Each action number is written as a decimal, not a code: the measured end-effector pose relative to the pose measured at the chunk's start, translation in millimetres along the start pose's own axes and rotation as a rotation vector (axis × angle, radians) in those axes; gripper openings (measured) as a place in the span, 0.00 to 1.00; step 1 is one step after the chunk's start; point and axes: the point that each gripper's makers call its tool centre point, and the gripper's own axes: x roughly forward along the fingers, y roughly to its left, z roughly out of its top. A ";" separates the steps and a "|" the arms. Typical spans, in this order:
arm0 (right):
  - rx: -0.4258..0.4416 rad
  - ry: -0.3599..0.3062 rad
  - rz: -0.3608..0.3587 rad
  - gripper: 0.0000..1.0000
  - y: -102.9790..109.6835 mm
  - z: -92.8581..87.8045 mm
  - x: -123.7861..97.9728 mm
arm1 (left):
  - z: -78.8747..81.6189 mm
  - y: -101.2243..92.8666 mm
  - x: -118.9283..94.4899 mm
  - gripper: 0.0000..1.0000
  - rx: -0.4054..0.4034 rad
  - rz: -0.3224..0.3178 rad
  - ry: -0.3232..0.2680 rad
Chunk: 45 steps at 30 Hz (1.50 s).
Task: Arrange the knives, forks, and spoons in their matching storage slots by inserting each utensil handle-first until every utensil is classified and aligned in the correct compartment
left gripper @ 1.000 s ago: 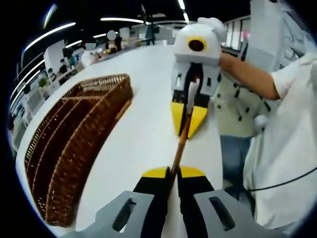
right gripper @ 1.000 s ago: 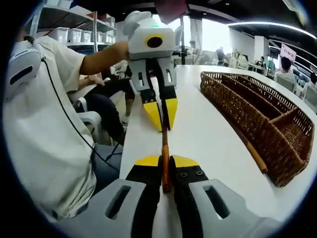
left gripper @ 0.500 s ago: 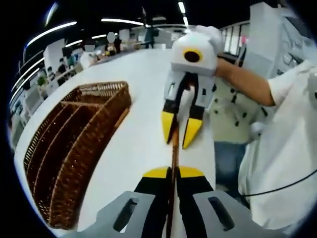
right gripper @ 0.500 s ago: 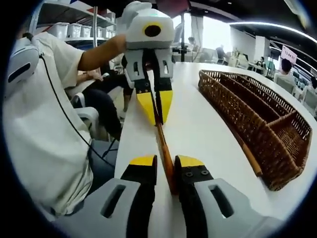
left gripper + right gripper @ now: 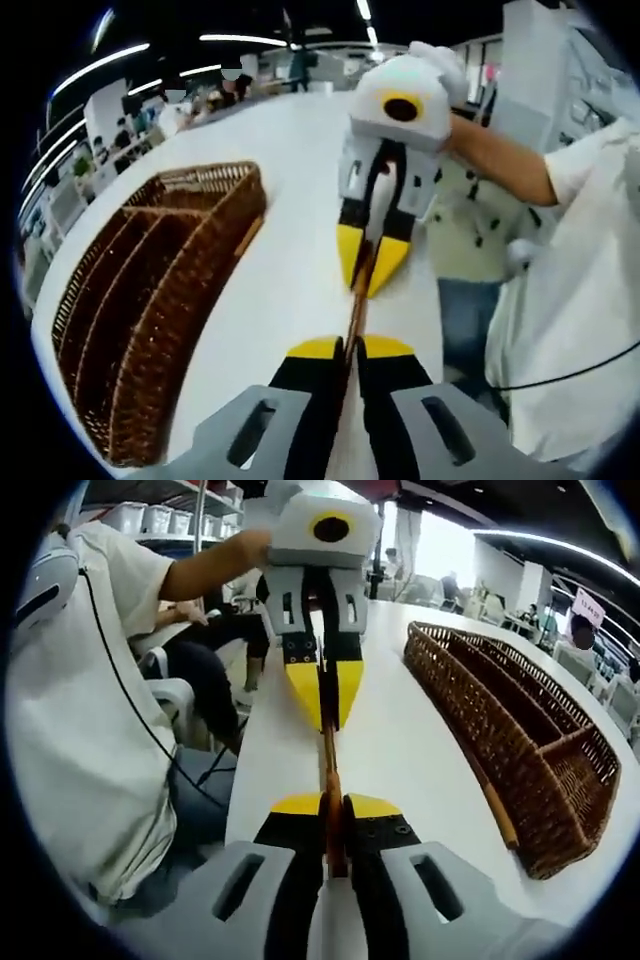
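Note:
A slim utensil with a brown wooden handle (image 5: 357, 300) is held level above the white table (image 5: 290, 170) between my two grippers. My left gripper (image 5: 350, 346) is shut on one end, and my right gripper (image 5: 369, 268) faces it, closed on the other end. In the right gripper view the same utensil (image 5: 328, 758) runs from my right gripper (image 5: 335, 803) up to my left gripper (image 5: 323, 702). The jaws hide both ends, so I cannot tell what kind of utensil it is. The wicker basket (image 5: 170, 290) with long compartments lies off to the side.
The wicker basket (image 5: 520, 730) lies on the table (image 5: 420, 750), and another wooden-handled utensil (image 5: 497, 815) rests against its near wall. The person in a white shirt (image 5: 90, 740) stands at the table's edge, with a chair (image 5: 180, 720) and seated people behind.
Half a second ago my right gripper's jaws stood apart around the handle; now they are shut on it again. The left gripper has kept its hold throughout.

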 end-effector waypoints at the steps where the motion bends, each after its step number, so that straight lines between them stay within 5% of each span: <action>1: 0.002 -0.001 0.001 0.06 -0.4 0.4 0.6 | -0.1 -0.3 -0.3 0.06 0.002 0.000 0.000; 6: 0.007 -0.002 0.001 0.06 -0.2 1.0 -0.3 | -1.3 -1.8 -0.7 0.09 0.002 -0.010 0.000; 18: -0.021 0.084 -0.018 0.06 -13.0 2.3 3.9 | 15.8 -12.0 -9.6 0.66 -0.010 -0.049 -0.022; 22: -0.094 0.079 -0.042 0.06 -10.6 3.2 4.6 | 8.1 -5.4 -3.3 0.84 0.004 -0.022 -0.001; 26: -0.053 0.068 -0.054 0.06 -9.1 1.9 2.6 | 9.6 -9.9 -3.3 0.96 0.018 -0.003 -0.026; 27: -0.042 0.058 -0.065 0.06 -12.0 0.3 -1.0 | 10.9 1.8 -8.1 0.97 0.033 0.067 -0.061; 28: -0.033 0.055 -0.067 0.06 -11.6 0.2 -1.8 | 7.6 2.1 -9.7 0.98 0.034 0.068 -0.050; 31: 0.063 0.012 -0.086 0.06 -15.4 -0.8 -9.1 | 27.2 18.6 -28.6 0.99 -0.069 0.296 -0.204; 35: 0.091 -0.008 -0.112 0.06 -17.2 1.8 -13.9 | 13.1 33.5 -33.9 1.00 -0.195 0.410 -0.269; 38: 0.124 0.020 -0.186 0.06 -28.7 -10.0 -20.6 | 15.9 61.1 -63.5 1.00 -0.190 0.536 -0.388; 40: 0.180 -0.009 -0.202 0.06 -32.8 -13.6 -27.0 | 8.5 67.8 -75.5 1.00 -0.266 0.567 -0.440; 41: 0.196 0.002 -0.242 0.06 -37.0 -16.5 -29.4 | 6.4 77.6 -87.0 1.00 -0.293 0.642 -0.491; 45: 0.273 -0.020 -0.303 0.06 -38.3 -16.9 -35.8 | -9.3 83.6 -78.0 1.00 -0.314 0.674 -0.431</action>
